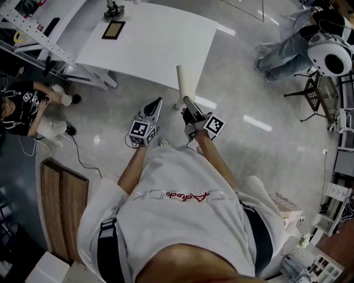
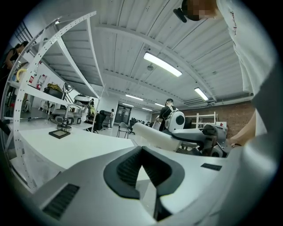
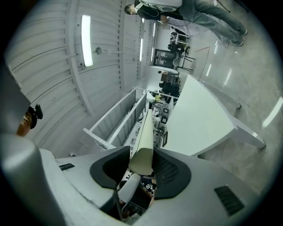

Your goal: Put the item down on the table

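Note:
A long cream-white tube (image 1: 185, 84) is clamped between the jaws of my right gripper (image 1: 189, 105) and points toward the near edge of the white table (image 1: 166, 50). In the right gripper view the tube (image 3: 143, 141) runs forward from between the black pads (image 3: 166, 170), held in the air above the floor. My left gripper (image 1: 156, 103) hovers just left of it, jaws shut and nothing between them. The left gripper view shows its own closed tips (image 2: 141, 149), with the tube (image 2: 154, 136) and the right gripper (image 2: 208, 140) off to the right.
A dark framed tile (image 1: 113, 30) and a small stand (image 1: 114, 10) sit on the table's far side. A metal rack (image 1: 33, 30) borders its left. One person sits on the floor at left (image 1: 25, 108), another stands at top right (image 1: 287, 50). A wooden bench (image 1: 61, 204) lies lower left.

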The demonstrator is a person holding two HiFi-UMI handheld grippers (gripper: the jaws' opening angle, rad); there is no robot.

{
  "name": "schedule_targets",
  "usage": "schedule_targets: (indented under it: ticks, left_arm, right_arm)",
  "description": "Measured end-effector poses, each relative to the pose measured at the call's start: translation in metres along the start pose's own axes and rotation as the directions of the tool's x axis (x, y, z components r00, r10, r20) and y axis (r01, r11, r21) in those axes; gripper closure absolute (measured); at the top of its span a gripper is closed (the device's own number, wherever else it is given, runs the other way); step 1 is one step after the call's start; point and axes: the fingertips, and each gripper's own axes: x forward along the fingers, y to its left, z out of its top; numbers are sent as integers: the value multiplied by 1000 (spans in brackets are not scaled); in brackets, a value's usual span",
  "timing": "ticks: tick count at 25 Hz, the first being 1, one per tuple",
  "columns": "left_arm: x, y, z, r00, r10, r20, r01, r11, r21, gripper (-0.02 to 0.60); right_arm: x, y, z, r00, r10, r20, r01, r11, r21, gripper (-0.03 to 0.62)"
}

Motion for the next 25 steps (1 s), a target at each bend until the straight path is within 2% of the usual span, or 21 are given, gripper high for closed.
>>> schedule_targets:
  ticks: [8,16,25]
  left_arm:
    - [28,25,4,999,-49,-11,49,999,0,563]
    - [44,23,-5,996,-76,-46,75,997,-18,563]
    - [79,31,-1,998,-35,-53,33,999,-22,563]
  right_arm:
    - [35,-7,13,1000,4,27,-3,1000,-17,405]
    - [33,-22,21,999,-25,45,25,1000,5,405]
    - [49,-38,54,1000,-11,11,11,1000,17,405]
